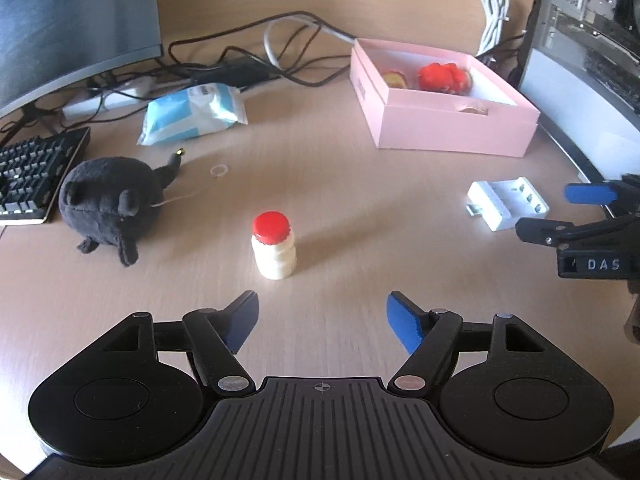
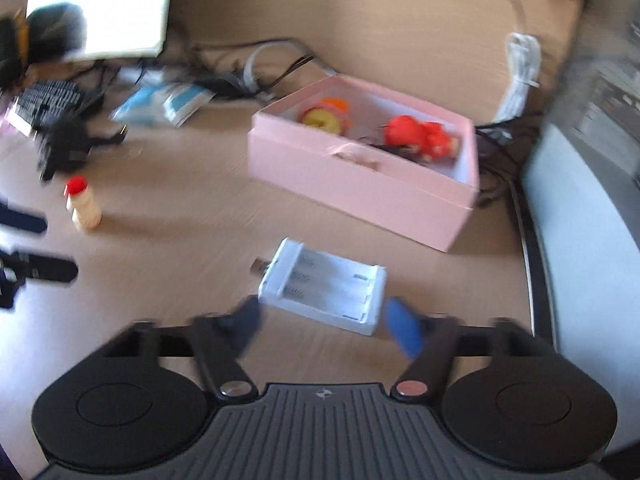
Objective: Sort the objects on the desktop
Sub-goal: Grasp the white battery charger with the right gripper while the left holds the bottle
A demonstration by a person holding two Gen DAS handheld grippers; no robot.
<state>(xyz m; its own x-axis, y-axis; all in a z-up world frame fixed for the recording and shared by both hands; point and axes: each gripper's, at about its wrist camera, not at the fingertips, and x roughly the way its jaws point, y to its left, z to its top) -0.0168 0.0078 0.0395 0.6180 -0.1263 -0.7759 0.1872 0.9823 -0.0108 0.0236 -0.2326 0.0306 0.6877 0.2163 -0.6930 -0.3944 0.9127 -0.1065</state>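
A small white bottle with a red cap stands upright on the desk, just ahead of my left gripper, which is open and empty. In the blurred right wrist view the bottle is at far left. A white battery charger lies flat, its near end between the fingertips of my right gripper, which is open and does not press on it. From the left wrist view the right gripper reaches in from the right edge to the charger. An open pink box holds a red toy and a yellow item.
A dark plush animal lies left of the bottle, beside a keyboard. A blue-and-white tissue pack, tangled cables and a monitor fill the back. A computer case stands at right.
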